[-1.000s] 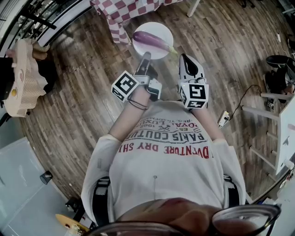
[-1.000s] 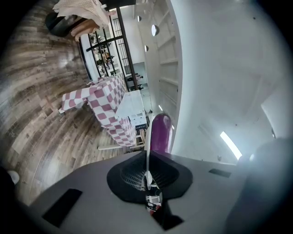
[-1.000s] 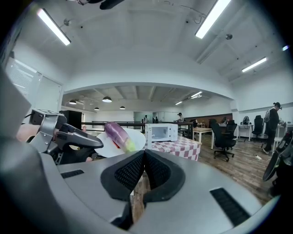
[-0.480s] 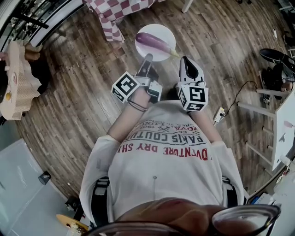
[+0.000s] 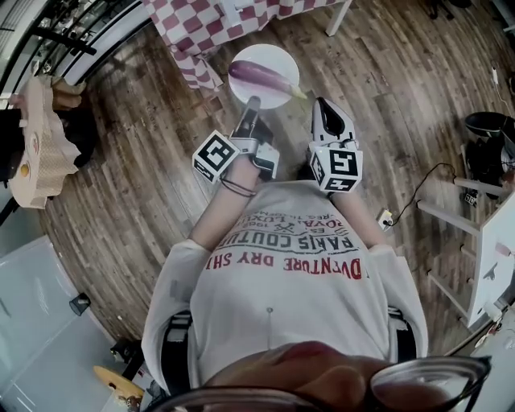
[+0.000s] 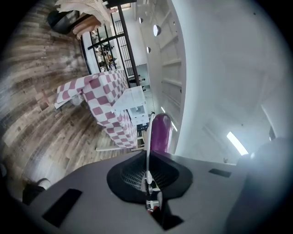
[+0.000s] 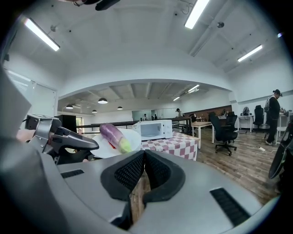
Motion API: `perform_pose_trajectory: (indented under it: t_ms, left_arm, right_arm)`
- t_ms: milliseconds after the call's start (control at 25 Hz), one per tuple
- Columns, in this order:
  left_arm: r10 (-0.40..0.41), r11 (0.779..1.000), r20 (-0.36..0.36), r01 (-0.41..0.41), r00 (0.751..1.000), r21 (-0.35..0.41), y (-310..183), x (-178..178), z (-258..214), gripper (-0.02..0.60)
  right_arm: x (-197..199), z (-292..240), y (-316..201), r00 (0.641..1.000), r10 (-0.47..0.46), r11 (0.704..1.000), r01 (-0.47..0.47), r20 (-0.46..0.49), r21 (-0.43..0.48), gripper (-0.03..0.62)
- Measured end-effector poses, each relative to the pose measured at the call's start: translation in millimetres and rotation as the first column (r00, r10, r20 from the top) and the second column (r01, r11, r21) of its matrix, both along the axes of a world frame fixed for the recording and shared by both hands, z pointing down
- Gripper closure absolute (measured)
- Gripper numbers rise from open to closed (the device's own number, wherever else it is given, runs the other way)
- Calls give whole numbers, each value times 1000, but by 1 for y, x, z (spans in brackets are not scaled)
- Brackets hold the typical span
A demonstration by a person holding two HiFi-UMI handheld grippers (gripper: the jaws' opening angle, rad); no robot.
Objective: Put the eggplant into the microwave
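A purple eggplant [image 5: 259, 75] with a green stem end lies on a white plate [image 5: 282, 60]. My left gripper [image 5: 254, 102] is shut on the plate's near rim and carries it level. In the left gripper view the plate [image 6: 148, 137] stands edge-on between the pads, with the eggplant [image 6: 160, 132] beyond. My right gripper [image 5: 326, 105] is beside it, shut and empty; its pads [image 7: 132, 172] meet. The white microwave [image 7: 154, 129] stands ahead on a red-and-white checkered table [image 7: 176, 143], its door closed. From the right gripper view the eggplant [image 7: 114, 136] and left gripper [image 7: 64, 139] show at left.
The checkered table [image 5: 209, 20] lies just beyond the plate over a wooden floor [image 5: 137, 161]. Office chairs [image 7: 223, 130] and desks stand at the right, and a person [image 7: 274, 112] stands far right. A cable and power strip [image 5: 386, 217] lie on the floor.
Both grippers and the plate with the eggplant have moved forward towards the checkered table, which now fills more of the top of the head view. The grip on the plate is unchanged.
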State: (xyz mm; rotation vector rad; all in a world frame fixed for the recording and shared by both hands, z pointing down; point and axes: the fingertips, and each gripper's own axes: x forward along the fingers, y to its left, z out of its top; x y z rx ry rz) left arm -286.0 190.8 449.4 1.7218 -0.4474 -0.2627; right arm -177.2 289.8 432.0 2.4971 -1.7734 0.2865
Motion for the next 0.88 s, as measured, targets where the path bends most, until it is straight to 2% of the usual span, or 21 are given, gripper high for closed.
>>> perform_pose_trajectory:
  t_ms: [160,480,720,880]
  left_arm:
    - [-25,1000,-19,26,999,18,-6,58,-11,548]
    - [-82,997,-64,81,995,-10,-13,176,-14,548]
    - [-97,994,-57,94,994,-61,-11,225,-4,547]
    - [-96,994,-23,95,995,-54,-22,244,4,547]
  right_arm:
    - [62,-13,-13,999,-30,999,30,-14,12,569]
    - [186,-28,-20,994,-76,997,77,-79,12,568]
    - [237,-12,-24,995,-92,996,91,-33,-10,569]
    - [254,2,-35,995,-103,994,103,6,-22,569]
